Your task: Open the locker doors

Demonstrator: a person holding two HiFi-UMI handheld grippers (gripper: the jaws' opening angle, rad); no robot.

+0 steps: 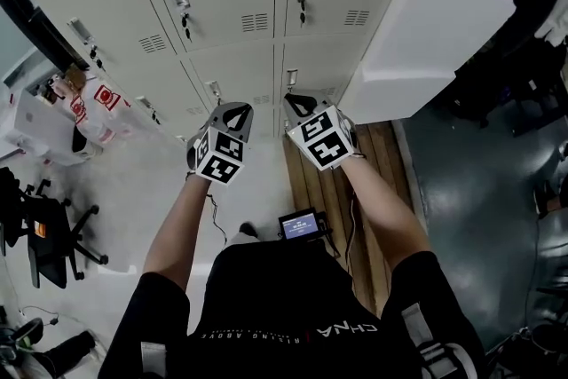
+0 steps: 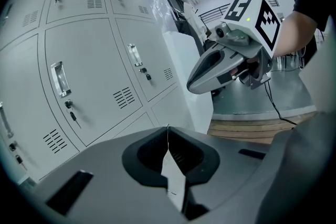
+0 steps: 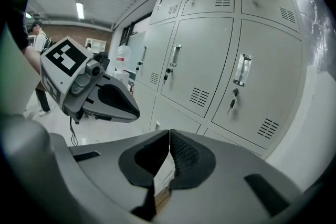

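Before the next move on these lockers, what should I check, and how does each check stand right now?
1. Left gripper free: ok, jaws together on nothing.
2. Right gripper free: ok, jaws together on nothing.
3. Any door open: not ok, all locker doors in view are shut.
4. Handle unblocked: ok, nothing in front of it.
5. Key in the lock below that handle: ok.
6. Door unlocked: cannot tell.
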